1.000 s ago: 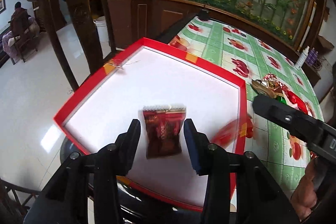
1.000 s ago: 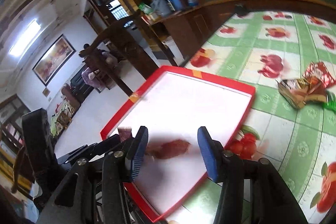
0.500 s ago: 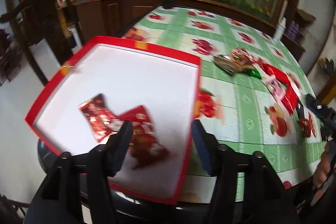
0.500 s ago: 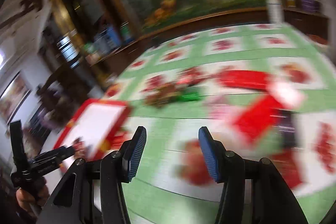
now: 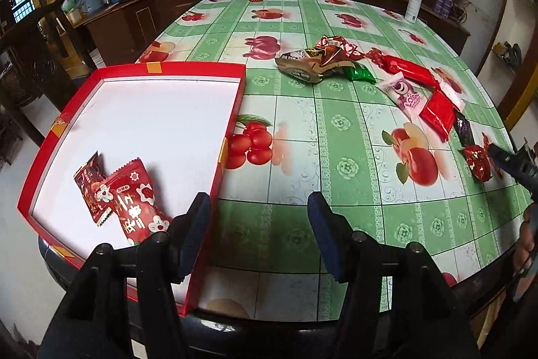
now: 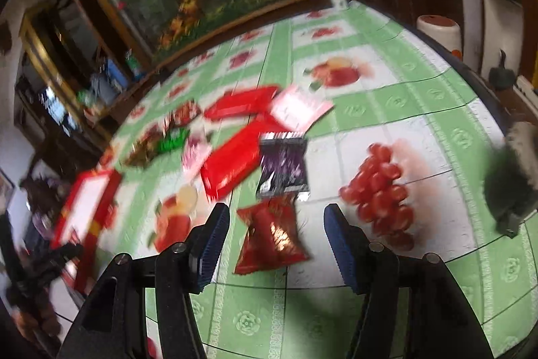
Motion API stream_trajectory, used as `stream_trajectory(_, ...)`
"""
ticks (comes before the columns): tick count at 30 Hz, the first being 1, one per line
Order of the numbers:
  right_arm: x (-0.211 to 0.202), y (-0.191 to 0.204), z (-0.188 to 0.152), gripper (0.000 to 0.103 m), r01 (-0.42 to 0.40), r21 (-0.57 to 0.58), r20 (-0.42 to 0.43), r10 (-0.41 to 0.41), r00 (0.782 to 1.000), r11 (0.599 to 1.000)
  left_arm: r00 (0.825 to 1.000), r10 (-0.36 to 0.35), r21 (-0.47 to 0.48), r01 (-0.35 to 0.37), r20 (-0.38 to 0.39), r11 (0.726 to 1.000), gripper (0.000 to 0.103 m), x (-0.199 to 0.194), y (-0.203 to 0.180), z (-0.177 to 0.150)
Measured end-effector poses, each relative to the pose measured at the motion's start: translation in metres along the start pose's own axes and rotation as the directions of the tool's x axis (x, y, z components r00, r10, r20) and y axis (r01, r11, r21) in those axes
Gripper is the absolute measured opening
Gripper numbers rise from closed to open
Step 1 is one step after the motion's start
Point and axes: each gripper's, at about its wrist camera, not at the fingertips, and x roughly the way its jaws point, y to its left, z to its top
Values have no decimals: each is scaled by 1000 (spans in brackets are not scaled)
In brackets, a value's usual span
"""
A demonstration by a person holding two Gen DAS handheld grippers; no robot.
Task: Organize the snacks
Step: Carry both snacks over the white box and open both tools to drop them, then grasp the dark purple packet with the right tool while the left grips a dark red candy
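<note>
While the left claw (image 5: 259,217) hangs open with nothing between its jaws, it stands over the near edge of the surface (image 5: 302,130), just beside the right wall of the red box (image 5: 232,110). Its jaws have just been opening. Two red snack packets (image 5: 134,204) lie in the near corner of the box. The right claw (image 6: 277,232) is open too, its jaws just widened, and a small red packet (image 6: 269,238) lies on the surface between its fingers, not pressed by them. A dark purple packet (image 6: 284,167) lies just behind it, near other loose snacks (image 5: 417,86).
</note>
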Motion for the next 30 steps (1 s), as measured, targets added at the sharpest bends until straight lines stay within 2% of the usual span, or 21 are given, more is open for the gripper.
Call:
stream_trajectory(3,12,10,-9,61,27,-46,-26,-28,999,999,1000,6,4,-6,-6,1000,58,1,-2,-1)
stream_trajectory(8,21,14,-10,59,14,-46,-76,-18,997,999,1000,3,15,-3,-12,1000,58,3,-9,-1)
stream_trajectory(9,20,16,-10,59,-45,-39,-87,41,995,998,1000,2,17,-2,-17,1000,59,4,-10,-1)
stream_trajectory(10,17,27,-11,59,-159,-61,-98,152,983,985,1000,-1,22,1,-24,1000,59,6,-11,-2)
stream_trajectory(11,12,39,-12,57,-223,-105,-99,213,972,969,1000,-3,26,4,-29,1000,58,7,-13,-2)
stream_trajectory(13,-3,55,-9,57,-241,-191,-19,242,970,951,999,-9,36,10,-39,999,59,8,-14,-3)
stream_trajectory(14,-10,55,-5,60,-212,-204,46,226,973,956,999,-8,36,10,-37,999,59,7,-14,-4)
stream_trajectory(15,-11,51,1,60,-157,-185,80,174,982,970,999,-6,34,7,-35,999,59,8,-15,-3)
stream_trajectory(16,-5,42,11,60,-62,-138,83,73,994,989,1000,-3,35,4,-29,999,59,8,-15,-3)
stream_trajectory(18,10,22,24,61,53,-32,29,-52,998,998,1000,-2,35,3,-26,999,59,8,-16,-2)
stream_trajectory(20,21,5,30,62,117,52,-1,-117,993,992,999,-18,35,19,-30,999,58,9,-21,3)
stream_trajectory(24,49,0,31,62,171,53,-67,-167,984,984,996,-92,81,93,-19,992,58,11,-52,22)
stream_trajectory(27,54,8,33,59,220,24,-51,-219,974,975,986,-162,163,155,30,974,58,9,-86,37)
stream_trajectory(30,63,13,36,48,254,-17,-38,-254,966,967,966,-243,275,211,88,938,58,9,-118,48)
